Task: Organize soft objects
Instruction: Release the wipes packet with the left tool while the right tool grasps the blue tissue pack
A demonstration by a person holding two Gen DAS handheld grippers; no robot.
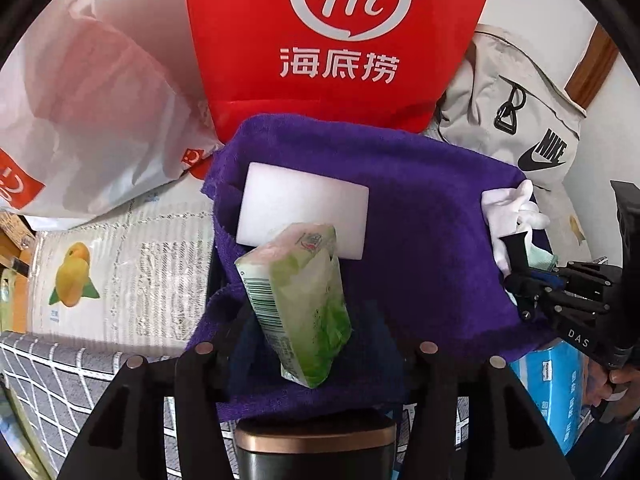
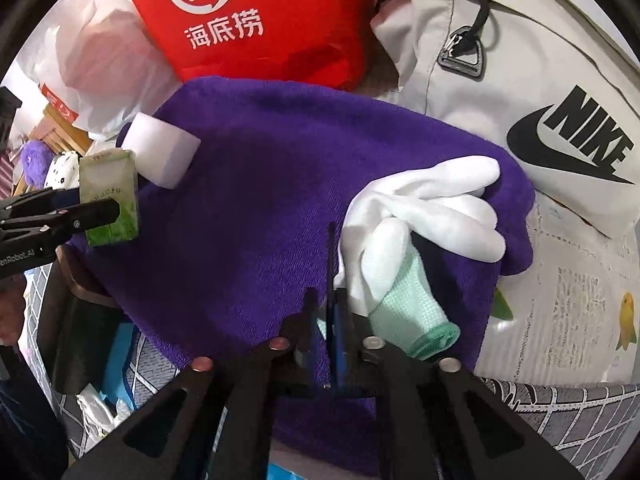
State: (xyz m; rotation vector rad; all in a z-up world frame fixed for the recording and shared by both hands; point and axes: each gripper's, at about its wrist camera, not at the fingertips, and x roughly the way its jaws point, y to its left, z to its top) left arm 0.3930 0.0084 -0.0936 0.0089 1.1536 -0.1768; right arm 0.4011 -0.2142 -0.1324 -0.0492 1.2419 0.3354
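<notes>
The left gripper (image 1: 308, 344) pinches a light, squashy tissue pack (image 1: 296, 304) by its middle over the purple towel's (image 1: 420, 216) left edge, while the right gripper (image 2: 332, 320), apparently pressed together, nips a limp glove (image 2: 416, 232) near the towel's right edge.

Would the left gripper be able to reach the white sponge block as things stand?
Probably not yet: the left gripper is shut on the tissue pack, though the white sponge block lies uncovered just ahead on the purple towel.
</notes>
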